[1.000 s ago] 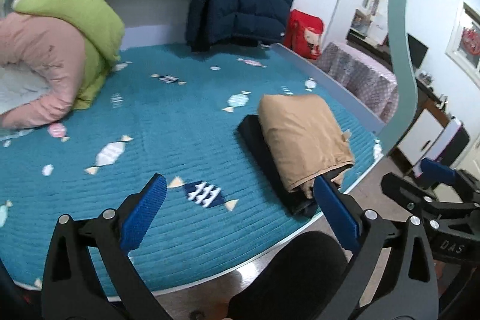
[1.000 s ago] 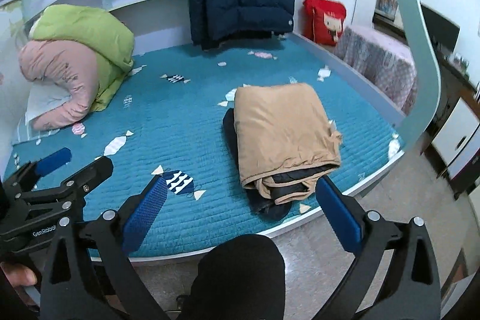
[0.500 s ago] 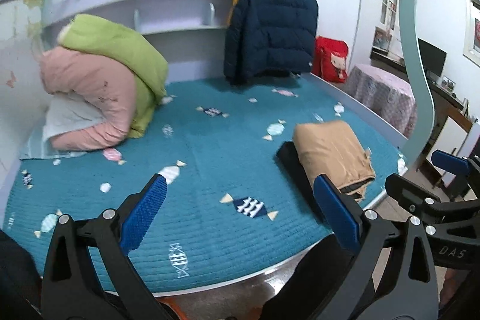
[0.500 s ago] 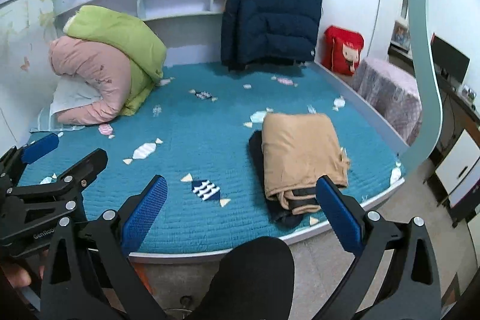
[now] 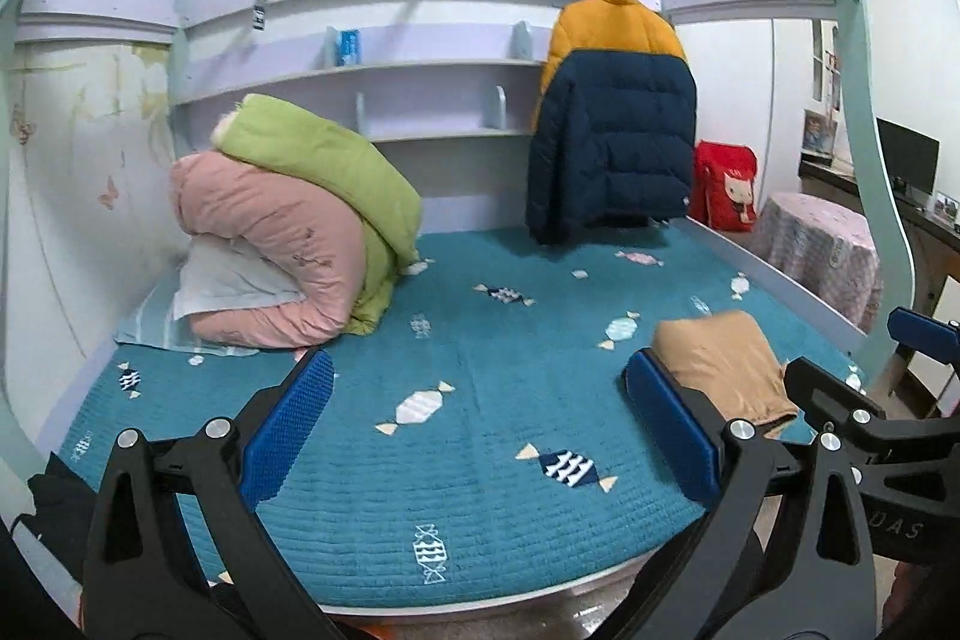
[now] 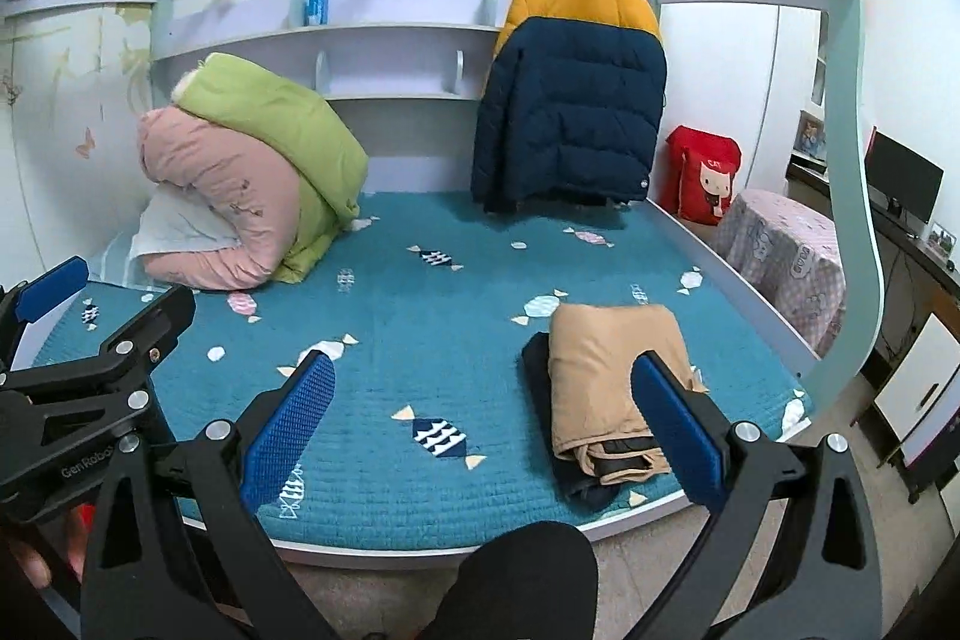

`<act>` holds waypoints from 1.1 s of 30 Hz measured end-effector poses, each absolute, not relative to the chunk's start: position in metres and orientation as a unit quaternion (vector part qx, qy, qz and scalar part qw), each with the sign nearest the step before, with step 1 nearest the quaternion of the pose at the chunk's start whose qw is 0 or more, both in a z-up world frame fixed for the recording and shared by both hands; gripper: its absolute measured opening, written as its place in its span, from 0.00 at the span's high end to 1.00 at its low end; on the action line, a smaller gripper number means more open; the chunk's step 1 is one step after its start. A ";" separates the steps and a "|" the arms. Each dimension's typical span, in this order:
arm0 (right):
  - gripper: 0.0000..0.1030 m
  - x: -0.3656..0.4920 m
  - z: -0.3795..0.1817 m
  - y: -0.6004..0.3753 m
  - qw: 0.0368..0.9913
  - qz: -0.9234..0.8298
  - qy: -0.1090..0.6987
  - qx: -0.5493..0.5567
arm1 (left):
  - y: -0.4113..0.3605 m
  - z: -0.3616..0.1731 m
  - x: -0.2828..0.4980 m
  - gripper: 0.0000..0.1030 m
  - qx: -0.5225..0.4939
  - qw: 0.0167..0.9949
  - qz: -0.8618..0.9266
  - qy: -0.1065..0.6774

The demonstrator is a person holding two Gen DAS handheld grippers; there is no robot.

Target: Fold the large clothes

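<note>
A folded tan garment [image 6: 606, 376] lies on a folded dark garment [image 6: 543, 370] near the bed's front right corner; it also shows in the left wrist view [image 5: 720, 364]. A navy and yellow puffer jacket [image 6: 570, 100] hangs at the back of the bed, also in the left wrist view [image 5: 612, 124]. My left gripper [image 5: 477, 427] is open and empty, held in front of the bed's edge. My right gripper [image 6: 480, 427] is open and empty too, back from the folded stack.
The bed has a teal quilted cover [image 6: 432, 316] with candy and fish prints. Rolled pink and green duvets [image 6: 240, 178] lie at the back left. A red bag [image 6: 705, 181], a cloth-covered table [image 6: 780, 256] and a bed-frame post [image 6: 852, 160] stand to the right.
Both grippers have drawn back and tilted up from the folded stack, so the whole bed and its frame now show. Both stay open and empty.
</note>
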State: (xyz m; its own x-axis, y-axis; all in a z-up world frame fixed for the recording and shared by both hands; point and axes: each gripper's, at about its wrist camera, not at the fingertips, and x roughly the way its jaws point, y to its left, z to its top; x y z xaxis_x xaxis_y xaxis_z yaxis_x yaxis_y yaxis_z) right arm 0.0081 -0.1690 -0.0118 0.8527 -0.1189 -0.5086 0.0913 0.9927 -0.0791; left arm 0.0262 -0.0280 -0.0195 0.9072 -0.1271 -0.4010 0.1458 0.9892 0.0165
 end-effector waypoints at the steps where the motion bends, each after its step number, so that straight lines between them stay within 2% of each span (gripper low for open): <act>1: 0.07 0.007 -0.011 -0.169 0.963 -0.054 0.264 -0.025 | -0.027 -0.018 0.025 0.04 0.022 0.977 -0.069 0.201; 33: 0.07 0.005 -0.015 -0.170 0.965 -0.056 0.254 -0.029 | -0.023 -0.021 0.020 0.04 0.023 0.981 -0.055 0.182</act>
State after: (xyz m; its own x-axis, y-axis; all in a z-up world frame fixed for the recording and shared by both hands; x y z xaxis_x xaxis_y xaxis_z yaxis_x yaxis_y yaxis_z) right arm 0.0054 -0.1696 -0.0146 0.8652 -0.1221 -0.4863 0.0930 0.9922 -0.0836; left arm 0.0196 -0.0230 -0.0208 0.9276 -0.0999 -0.3599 0.1163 0.9929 0.0242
